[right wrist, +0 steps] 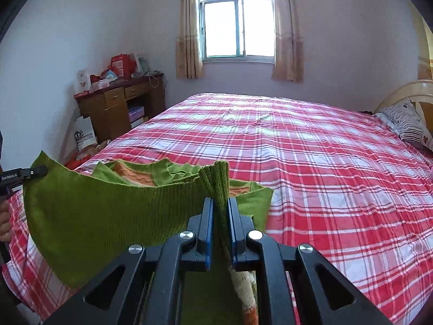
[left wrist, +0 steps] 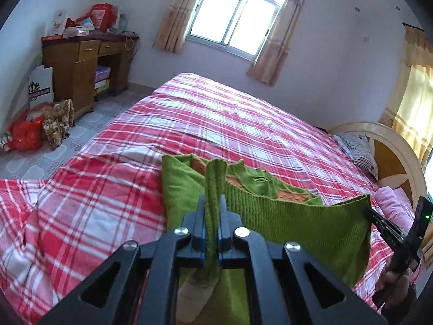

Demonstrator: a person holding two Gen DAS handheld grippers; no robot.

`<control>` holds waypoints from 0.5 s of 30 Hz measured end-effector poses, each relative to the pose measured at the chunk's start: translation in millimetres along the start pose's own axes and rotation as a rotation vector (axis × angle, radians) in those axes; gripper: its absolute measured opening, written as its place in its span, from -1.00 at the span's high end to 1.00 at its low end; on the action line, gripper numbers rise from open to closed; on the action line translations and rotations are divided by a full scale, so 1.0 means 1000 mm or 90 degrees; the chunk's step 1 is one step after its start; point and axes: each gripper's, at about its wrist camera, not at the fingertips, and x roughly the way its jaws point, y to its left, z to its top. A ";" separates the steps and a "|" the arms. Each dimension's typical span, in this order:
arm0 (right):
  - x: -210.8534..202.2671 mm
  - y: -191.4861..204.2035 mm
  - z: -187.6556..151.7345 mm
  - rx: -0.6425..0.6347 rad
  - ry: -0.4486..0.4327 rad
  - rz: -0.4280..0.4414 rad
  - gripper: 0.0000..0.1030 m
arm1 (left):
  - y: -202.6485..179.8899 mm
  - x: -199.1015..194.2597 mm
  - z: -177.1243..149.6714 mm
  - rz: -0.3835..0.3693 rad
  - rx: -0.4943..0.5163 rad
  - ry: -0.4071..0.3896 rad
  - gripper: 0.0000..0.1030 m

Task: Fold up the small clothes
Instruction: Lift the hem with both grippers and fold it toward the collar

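Bedroom with pale walls; a bed (right wrist: 311,162) under a red and white checked sheet fills most of the floor and serves as the reference point below.

Beyond the far side of the bed: a bright window (right wrist: 238,28) with beige curtains (right wrist: 188,43) on both sides. Off the bed's far foot corner: a brown wooden desk (left wrist: 81,59), its top crowded with red packets and boxes. A white paper bag (left wrist: 40,85) leans by the desk, and red bags lie on the tiled floor beside it. At the head end of the bed: a rounded wooden headboard (left wrist: 389,159), a striped pillow (right wrist: 406,124) and a pink cloth (left wrist: 392,205).

Item under work: a green knitted sweater (left wrist: 297,222) with orange patterned knit showing inside. It lies at the near edge of the bed, its far part resting on the sheet, its near ribbed edge lifted clear and stretched between the two tools.

Left gripper (left wrist: 213,216): jaws drawn almost together, a bunched fold of the green knit pinched between the blue pads. Seen from the other side, it grips the sweater's corner (right wrist: 40,170).

Right gripper (right wrist: 220,216): jaws likewise nearly closed, clamped on a gathered ribbed fold of the same edge. Light knit hangs beneath it.
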 end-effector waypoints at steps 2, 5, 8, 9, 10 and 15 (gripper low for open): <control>0.006 -0.002 0.002 -0.006 0.000 -0.006 0.82 | 0.001 0.009 0.001 0.010 0.001 0.007 0.90; 0.017 -0.003 0.005 -0.007 0.001 -0.024 0.82 | 0.001 0.025 0.010 0.019 -0.011 0.019 0.90; 0.031 -0.004 0.014 -0.009 0.000 -0.044 0.82 | -0.001 0.044 0.028 0.033 -0.017 0.019 0.90; 0.038 -0.007 0.021 -0.010 -0.002 -0.052 0.83 | -0.001 0.050 0.034 0.039 -0.017 0.018 0.90; 0.043 -0.008 0.025 -0.011 -0.003 -0.056 0.83 | -0.001 0.057 0.040 0.043 -0.017 0.017 0.90; 0.078 -0.013 0.050 -0.024 -0.006 -0.081 0.83 | 0.000 0.084 0.059 0.052 -0.033 0.013 0.90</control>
